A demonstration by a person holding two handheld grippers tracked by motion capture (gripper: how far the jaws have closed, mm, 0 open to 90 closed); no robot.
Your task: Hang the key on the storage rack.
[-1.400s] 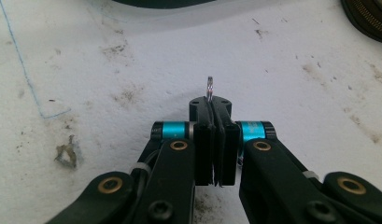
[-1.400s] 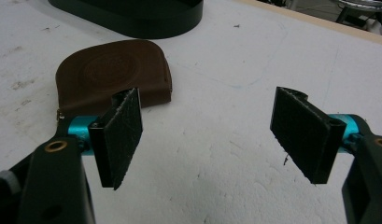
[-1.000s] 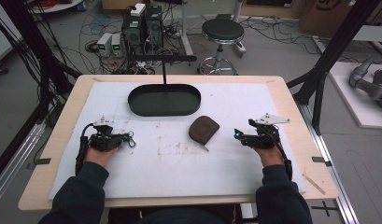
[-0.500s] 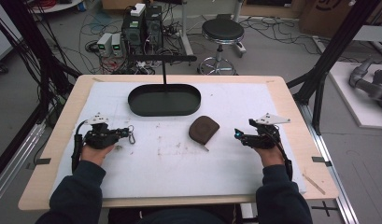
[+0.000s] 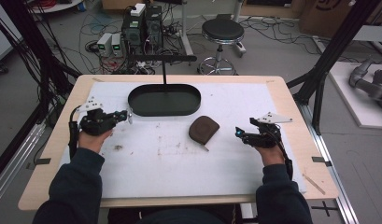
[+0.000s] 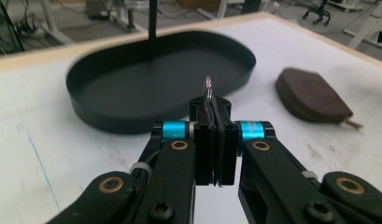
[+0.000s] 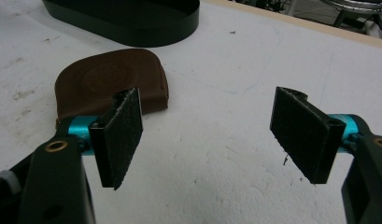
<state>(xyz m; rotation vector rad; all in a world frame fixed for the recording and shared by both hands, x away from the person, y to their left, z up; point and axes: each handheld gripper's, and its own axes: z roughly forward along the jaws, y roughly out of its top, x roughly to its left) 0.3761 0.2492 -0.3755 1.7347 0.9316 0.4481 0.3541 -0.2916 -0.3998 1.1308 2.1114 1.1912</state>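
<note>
Oval black tray [image 5: 164, 100], rounded brown leather pouch [image 5: 203, 129]

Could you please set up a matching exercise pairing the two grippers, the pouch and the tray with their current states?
1. left gripper
2. right gripper
3. brown pouch
4. black oval tray

a. lies flat on the white mat
b. jaws wide apart, nothing between them
c. empty, at the far side of the table
d. jaws shut on a thin metal loop

Pairs: 1-d, 2-b, 3-a, 4-c
</note>
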